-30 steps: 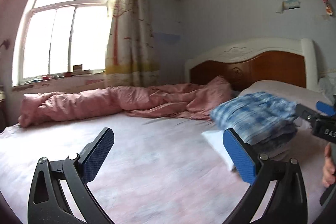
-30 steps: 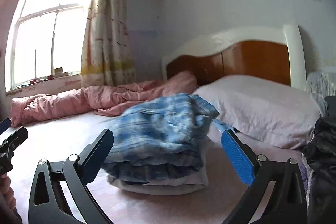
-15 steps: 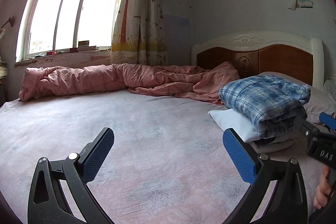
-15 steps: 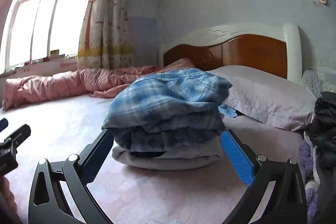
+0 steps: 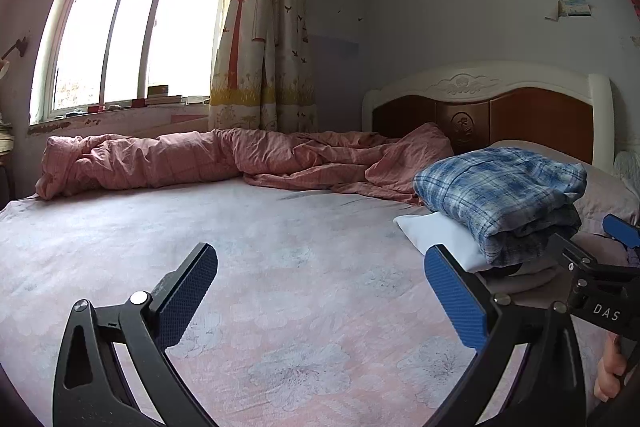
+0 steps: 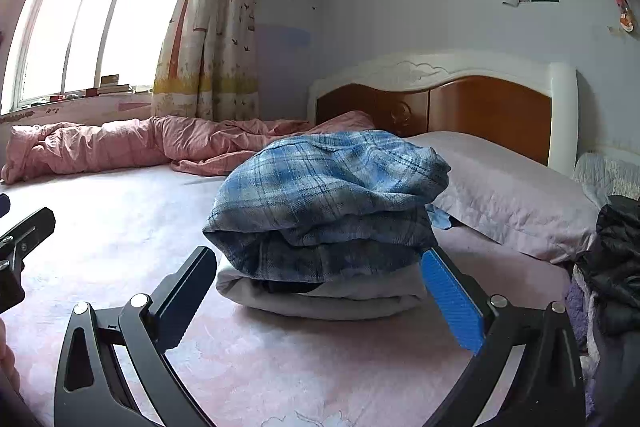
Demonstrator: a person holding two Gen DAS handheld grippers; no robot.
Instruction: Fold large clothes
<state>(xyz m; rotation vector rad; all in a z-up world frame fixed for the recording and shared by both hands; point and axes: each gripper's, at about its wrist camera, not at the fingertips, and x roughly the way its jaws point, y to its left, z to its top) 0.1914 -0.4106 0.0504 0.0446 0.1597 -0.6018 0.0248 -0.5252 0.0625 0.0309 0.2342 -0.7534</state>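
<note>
Right hand-held gripper agape, empty, nearer plaid stack; left hand-held gripper agape, unmoved.

Bed bearing folded clothes, quilt

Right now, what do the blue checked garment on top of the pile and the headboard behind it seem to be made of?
Blue checked garment: looks like soft woven cloth, perhaps brushed cotton or flannel; matte, with a woven plaid and limp, rounded folds.

Headboard: seemingly wood; reddish-brown panels with a slight sheen, set in a white-painted frame with carved relief. Solid wood or veneer cannot be told.
</note>
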